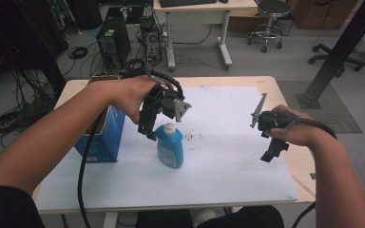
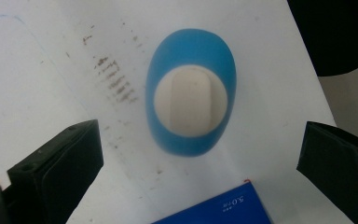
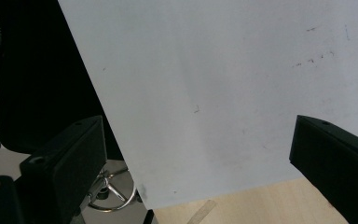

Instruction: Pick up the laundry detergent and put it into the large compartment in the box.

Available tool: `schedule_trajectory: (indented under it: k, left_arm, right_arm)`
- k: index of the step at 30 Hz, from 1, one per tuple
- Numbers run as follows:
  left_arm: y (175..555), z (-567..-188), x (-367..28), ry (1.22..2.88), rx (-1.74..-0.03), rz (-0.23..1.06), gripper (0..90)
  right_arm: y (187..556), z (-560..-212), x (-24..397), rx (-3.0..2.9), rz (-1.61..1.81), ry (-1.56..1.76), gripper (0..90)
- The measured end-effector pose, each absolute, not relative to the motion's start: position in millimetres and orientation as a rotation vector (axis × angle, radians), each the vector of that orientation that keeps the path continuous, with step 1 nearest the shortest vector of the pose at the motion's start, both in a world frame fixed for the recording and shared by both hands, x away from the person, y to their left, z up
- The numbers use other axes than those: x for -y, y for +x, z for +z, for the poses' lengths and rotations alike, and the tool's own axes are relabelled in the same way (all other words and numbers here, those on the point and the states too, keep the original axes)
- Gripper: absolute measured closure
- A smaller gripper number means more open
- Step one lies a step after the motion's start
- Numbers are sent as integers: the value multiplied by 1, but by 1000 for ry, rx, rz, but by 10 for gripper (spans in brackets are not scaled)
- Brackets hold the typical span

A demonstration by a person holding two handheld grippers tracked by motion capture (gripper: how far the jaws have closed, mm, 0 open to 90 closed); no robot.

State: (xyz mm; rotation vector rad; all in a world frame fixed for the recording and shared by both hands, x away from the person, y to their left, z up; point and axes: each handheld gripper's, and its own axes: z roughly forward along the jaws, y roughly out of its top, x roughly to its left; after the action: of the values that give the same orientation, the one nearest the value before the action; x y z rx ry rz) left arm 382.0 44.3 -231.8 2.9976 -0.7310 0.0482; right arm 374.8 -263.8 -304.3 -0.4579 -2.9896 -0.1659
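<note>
The desk [image 1: 285,156] fills the middle of the high view, and most of its wooden top is covered by a white sheet [image 1: 228,142] that carries a few brownish smudges near its centre. At the left of the frame a blue box [image 1: 105,137] stands on the sheet with its top open, seemingly placed there as a container within easy reach. Just right of the box, near the centre of the frame, the blue bottle [image 1: 170,146] stands upright with its white cap [image 1: 170,127] on. The left tool [image 1: 148,129] hangs directly over the bottle, pointing down; in the left gripper view the bottle [image 2: 191,109] lies in the middle of the frame, seen from above, with the jaws spread wide at the lower corners and clear of it. The tool looks lined up so the jaws can come down on either side of the cap or shoulders, so the step in hand is probably an approach for a grasp. At the right of the high view the right tool [image 1: 272,154] hovers apart over the sheet's edge, its jaws also spread and holding nothing, apparently waiting out of the way.
</note>
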Motion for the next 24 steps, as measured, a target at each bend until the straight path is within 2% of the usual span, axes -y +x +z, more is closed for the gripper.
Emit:
schedule_trajectory:
  k: [24]
  left_arm:
    - [379, -262, -32, 3040, 777, 71, 2]
  right_arm:
    - [377, -312, 261, 2978, -146, -453, 34]
